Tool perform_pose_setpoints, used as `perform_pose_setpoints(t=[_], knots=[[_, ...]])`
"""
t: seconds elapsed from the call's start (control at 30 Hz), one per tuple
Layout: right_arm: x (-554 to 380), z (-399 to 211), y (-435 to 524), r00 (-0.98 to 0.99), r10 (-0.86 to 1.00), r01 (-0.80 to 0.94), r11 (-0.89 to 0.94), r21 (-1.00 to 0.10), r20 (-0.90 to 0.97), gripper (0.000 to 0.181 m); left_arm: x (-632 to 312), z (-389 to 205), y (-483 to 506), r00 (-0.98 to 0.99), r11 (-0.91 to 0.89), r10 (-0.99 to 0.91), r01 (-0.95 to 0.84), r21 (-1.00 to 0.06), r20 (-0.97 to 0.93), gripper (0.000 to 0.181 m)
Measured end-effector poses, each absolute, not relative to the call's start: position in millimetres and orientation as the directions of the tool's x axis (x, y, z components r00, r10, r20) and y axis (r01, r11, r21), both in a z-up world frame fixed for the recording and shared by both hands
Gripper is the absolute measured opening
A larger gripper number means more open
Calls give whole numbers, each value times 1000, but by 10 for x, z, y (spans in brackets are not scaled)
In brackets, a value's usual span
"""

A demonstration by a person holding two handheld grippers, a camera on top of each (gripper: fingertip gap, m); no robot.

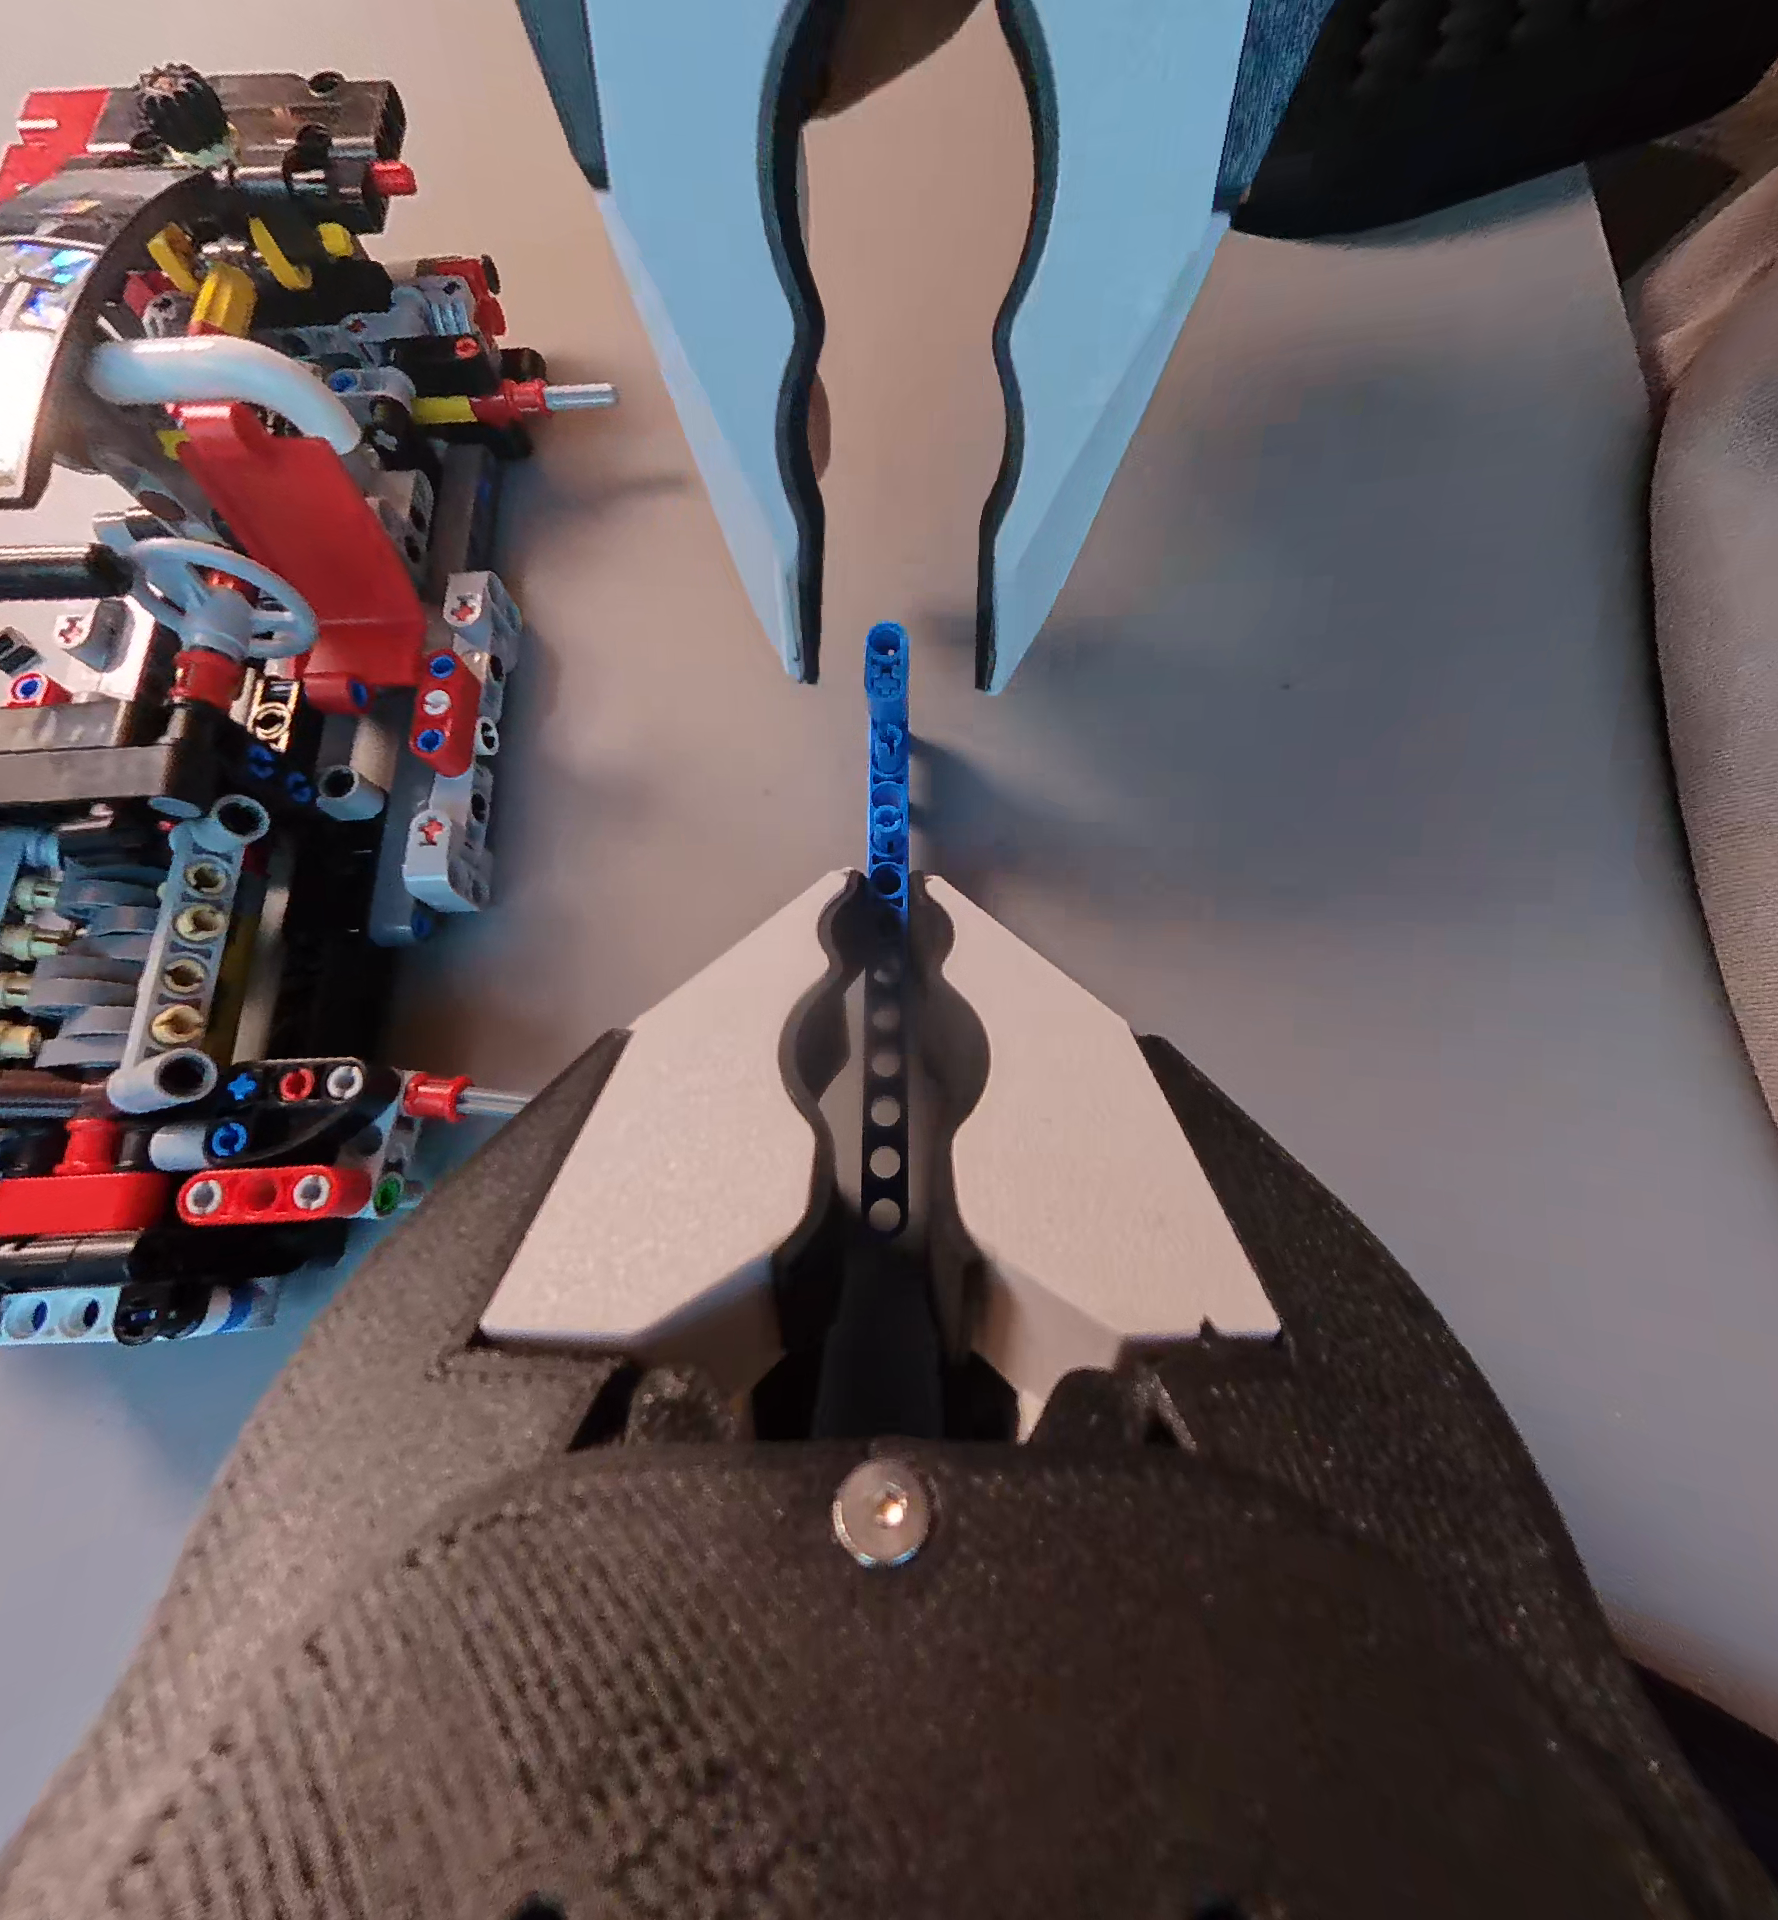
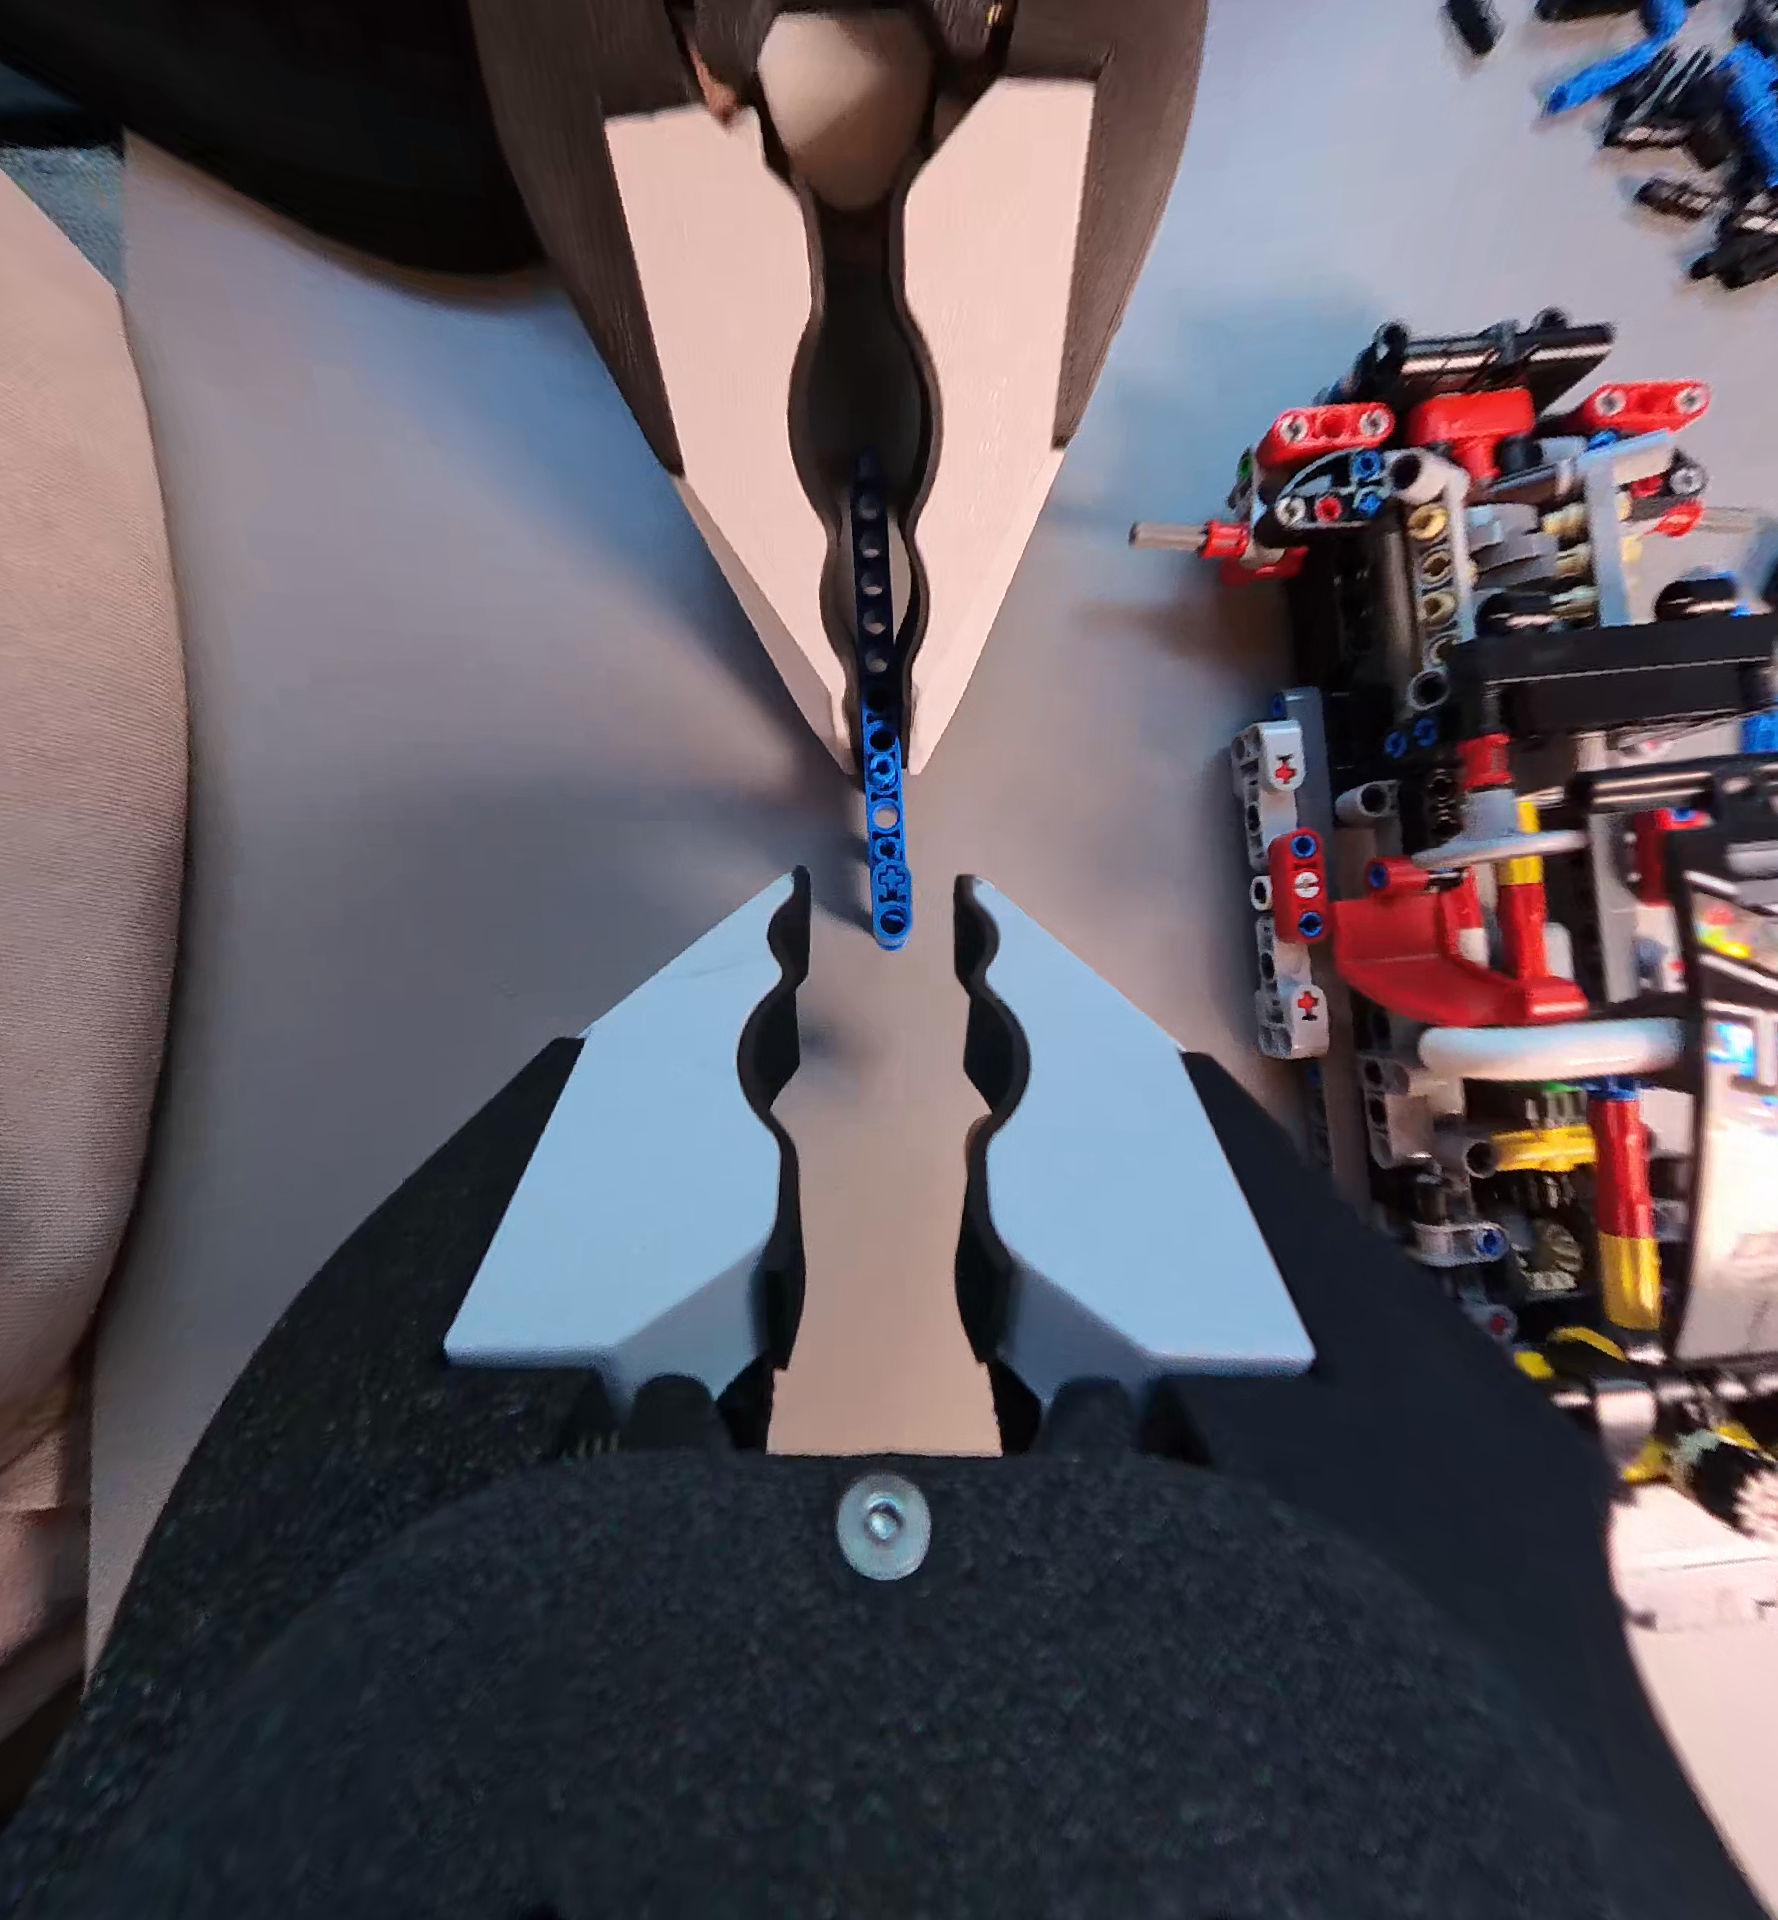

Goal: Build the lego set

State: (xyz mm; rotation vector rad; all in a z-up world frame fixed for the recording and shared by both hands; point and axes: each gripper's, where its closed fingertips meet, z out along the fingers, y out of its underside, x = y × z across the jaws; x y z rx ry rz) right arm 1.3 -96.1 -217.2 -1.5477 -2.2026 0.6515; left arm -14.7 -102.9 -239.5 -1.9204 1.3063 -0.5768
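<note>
Left wrist view: left gripper point(image 1: 886, 883) clenched on blue beam point(image 1: 886, 769), frame centre, free end offered to right gripper point(image 1: 895, 681). Lego model point(image 1: 210, 727) on table point(image 1: 1332, 935), left.
Right wrist view: right gripper point(image 2: 880, 878) released, straddling beam tip point(image 2: 887, 831), likely handover.

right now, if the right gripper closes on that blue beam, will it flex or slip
Probably stiff: the blue beam juts straight out of the shut left gripper without sagging. It looks thin and light. The open right gripper would meet narrow smooth edges, so it might twist or slip.
</note>
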Motion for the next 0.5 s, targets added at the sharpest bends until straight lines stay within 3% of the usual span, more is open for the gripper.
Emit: perform_pose_setpoints(t=[0.03, 0.3, 0.5], knots=[[13, -2136, -940, -331, 943, 773, 300, -559, 48, 26, -145, -2395, -1029, 383, -217, -923, -595, -774, -36, 6], [79, -2182, -933, -440, 895, 822, 436, -367, 77, 7, -140, -2393, -1031, 382, -210, -923, -598, -774, -45, 6], [113, -2234, -910, -483, 874, 840, 481, -251, 58, 5, -140, -2393, -1035, 380, -204, -924, -601, -773, -51, 6]])
